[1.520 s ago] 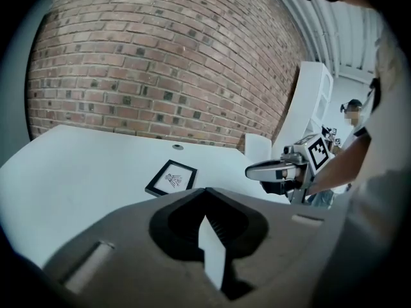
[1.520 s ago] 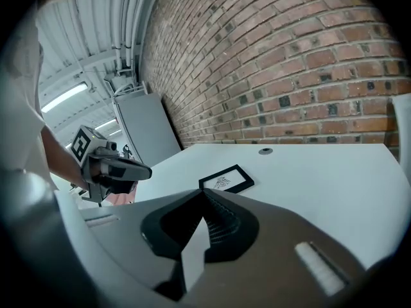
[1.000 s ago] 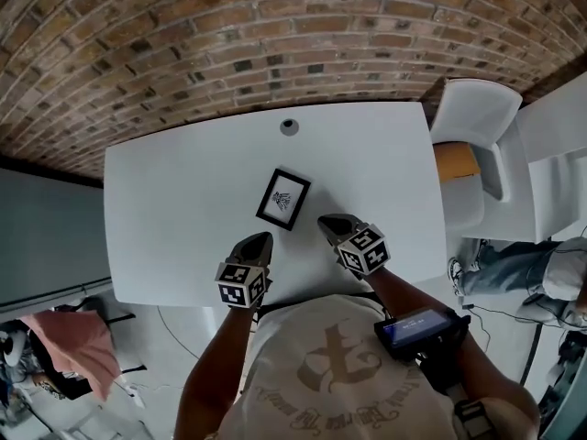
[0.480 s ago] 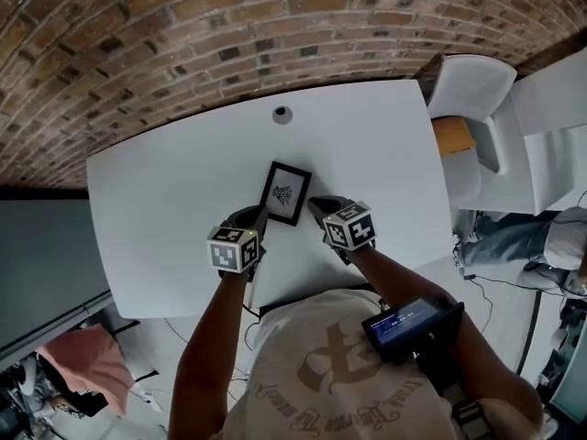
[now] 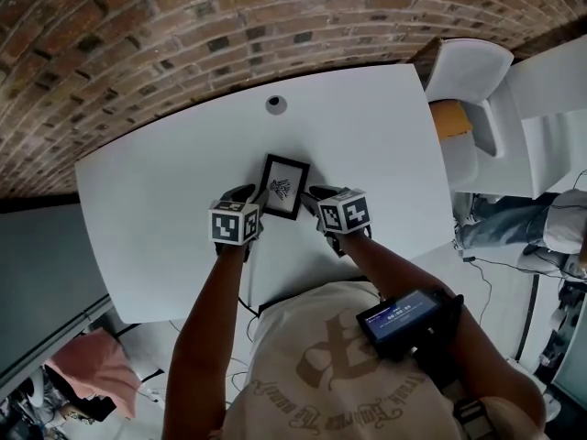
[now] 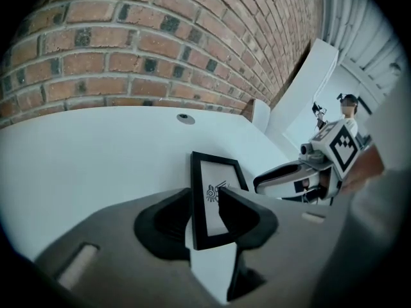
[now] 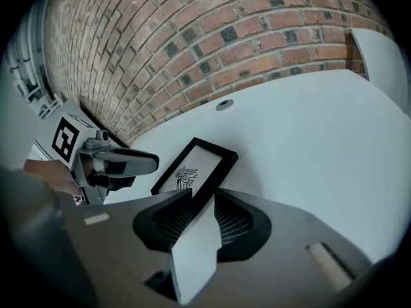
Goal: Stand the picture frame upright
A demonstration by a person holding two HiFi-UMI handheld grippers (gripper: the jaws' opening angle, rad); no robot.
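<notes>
While the picture frame (image 5: 282,186) lies flat on the tabletop (image 5: 165,181), left gripper (image 5: 248,196) and right gripper (image 5: 316,194) fingers have just been opening, straddling its edges unclamped; I fear uneven closing skids it.

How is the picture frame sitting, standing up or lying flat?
Lying flat: the picture frame shows its face straight up on the white table.
</notes>
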